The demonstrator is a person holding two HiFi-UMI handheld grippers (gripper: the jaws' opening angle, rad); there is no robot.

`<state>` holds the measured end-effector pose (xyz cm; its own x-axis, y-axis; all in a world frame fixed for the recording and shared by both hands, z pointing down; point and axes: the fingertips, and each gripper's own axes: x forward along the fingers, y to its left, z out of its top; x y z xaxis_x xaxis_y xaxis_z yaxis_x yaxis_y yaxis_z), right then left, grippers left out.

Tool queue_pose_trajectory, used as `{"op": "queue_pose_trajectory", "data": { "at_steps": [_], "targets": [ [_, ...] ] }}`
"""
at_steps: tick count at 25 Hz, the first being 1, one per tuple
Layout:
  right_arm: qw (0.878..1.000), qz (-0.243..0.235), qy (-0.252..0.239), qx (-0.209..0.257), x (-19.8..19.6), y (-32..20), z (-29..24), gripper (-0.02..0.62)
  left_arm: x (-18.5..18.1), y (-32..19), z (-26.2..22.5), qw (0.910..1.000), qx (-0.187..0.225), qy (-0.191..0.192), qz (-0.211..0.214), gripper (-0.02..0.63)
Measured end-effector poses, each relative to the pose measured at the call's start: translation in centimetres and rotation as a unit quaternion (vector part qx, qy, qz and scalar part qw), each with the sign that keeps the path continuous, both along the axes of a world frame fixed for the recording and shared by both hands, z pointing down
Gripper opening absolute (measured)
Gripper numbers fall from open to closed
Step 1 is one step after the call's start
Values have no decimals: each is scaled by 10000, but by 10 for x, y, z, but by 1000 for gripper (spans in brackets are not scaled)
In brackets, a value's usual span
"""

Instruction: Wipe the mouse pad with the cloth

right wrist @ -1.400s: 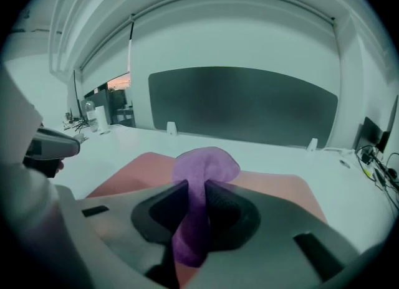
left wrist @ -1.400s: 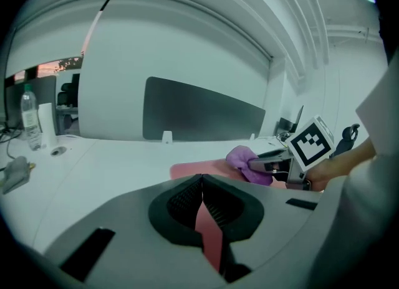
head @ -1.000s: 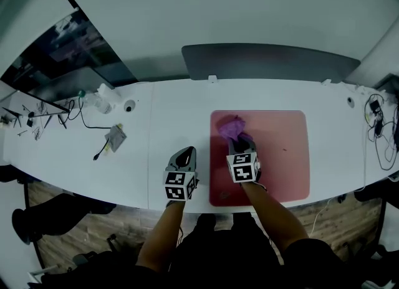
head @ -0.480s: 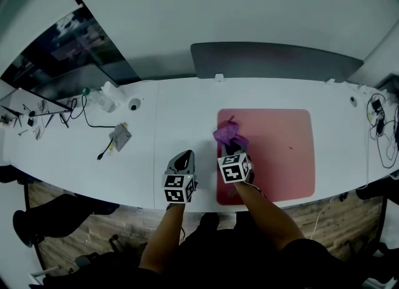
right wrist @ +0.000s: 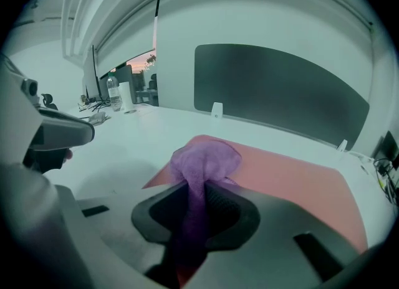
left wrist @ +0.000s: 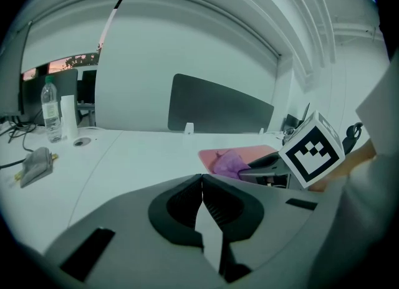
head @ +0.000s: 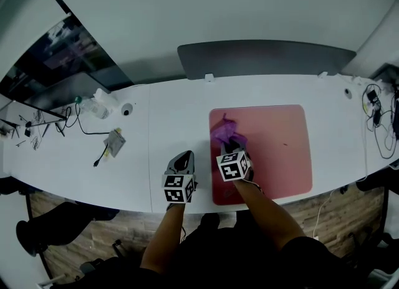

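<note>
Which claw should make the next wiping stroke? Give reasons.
Right. The right claw is shut on the purple cloth, which rests on the pink mouse pad. The left claw is shut, empty, off the pad over white desk.

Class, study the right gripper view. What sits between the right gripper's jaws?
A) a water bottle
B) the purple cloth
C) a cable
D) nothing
B: the right gripper has its jaws shut on the purple cloth, whose bunched end sits over the pink mouse pad.
</note>
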<state>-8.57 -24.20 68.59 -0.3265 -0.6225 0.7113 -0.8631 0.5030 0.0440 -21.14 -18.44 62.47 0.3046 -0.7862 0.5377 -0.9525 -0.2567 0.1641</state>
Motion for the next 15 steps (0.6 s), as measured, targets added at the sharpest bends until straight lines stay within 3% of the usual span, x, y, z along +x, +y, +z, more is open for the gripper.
{"op": "queue_pose_trajectory", "data": {
  "at_steps": [15],
  "targets": [
    [9983, 570, 82, -50, 88, -15, 2, 86, 69, -27, 3, 9979, -68, -22, 640, 21]
  ]
}}
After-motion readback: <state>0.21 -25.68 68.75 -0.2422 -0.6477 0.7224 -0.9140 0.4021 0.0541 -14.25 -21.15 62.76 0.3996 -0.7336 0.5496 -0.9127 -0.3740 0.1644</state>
